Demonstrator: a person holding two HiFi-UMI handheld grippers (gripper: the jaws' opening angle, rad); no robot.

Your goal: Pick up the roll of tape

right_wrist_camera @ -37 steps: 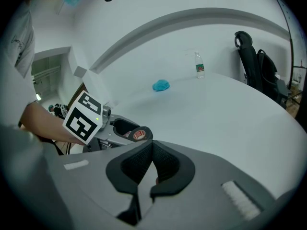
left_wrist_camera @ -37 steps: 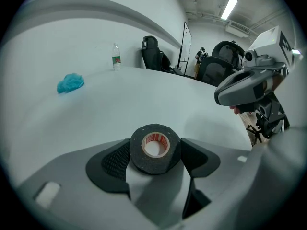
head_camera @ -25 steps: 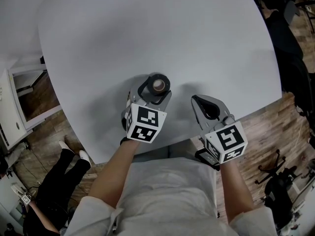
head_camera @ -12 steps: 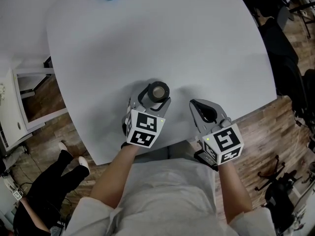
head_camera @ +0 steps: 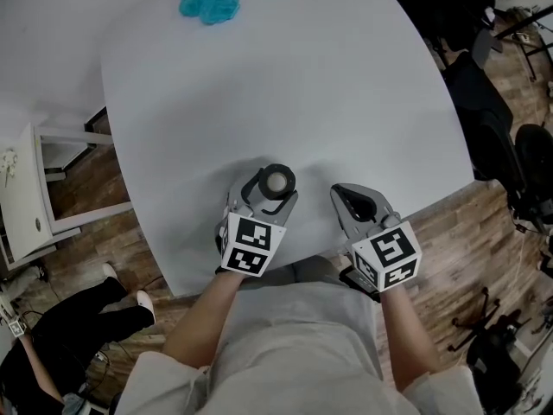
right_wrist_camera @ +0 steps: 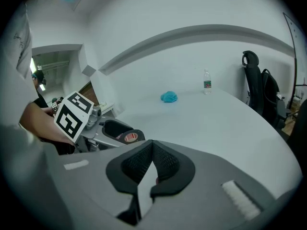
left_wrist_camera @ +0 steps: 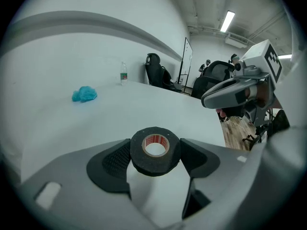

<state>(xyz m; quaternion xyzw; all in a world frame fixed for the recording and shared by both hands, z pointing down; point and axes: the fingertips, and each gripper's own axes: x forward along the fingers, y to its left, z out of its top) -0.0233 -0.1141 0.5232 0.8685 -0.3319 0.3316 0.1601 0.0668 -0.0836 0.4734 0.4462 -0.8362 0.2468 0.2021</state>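
A black roll of tape (left_wrist_camera: 154,151) with a white and red core sits between the two black pads of my left gripper (left_wrist_camera: 154,153), which is shut on it and holds it a little above the white table (head_camera: 285,85). In the head view the roll of tape (head_camera: 277,181) shows at the tip of the left gripper (head_camera: 275,183), near the table's front edge. My right gripper (head_camera: 349,197) hovers just to its right with its jaws shut and nothing between them. From the right gripper view its pads (right_wrist_camera: 165,163) meet, and the tape (right_wrist_camera: 130,136) shows at the left.
A crumpled blue cloth (head_camera: 210,2) lies at the far side of the table. A water bottle (right_wrist_camera: 206,86) stands at the table's far edge. Black office chairs (right_wrist_camera: 256,87) stand to the right. A white cabinet (head_camera: 34,197) and a person's legs (head_camera: 78,327) are on the left.
Both grippers have risen, the left one lifting the tape off the table. The head view has shifted, so the blue cloth now shows fully at the top.
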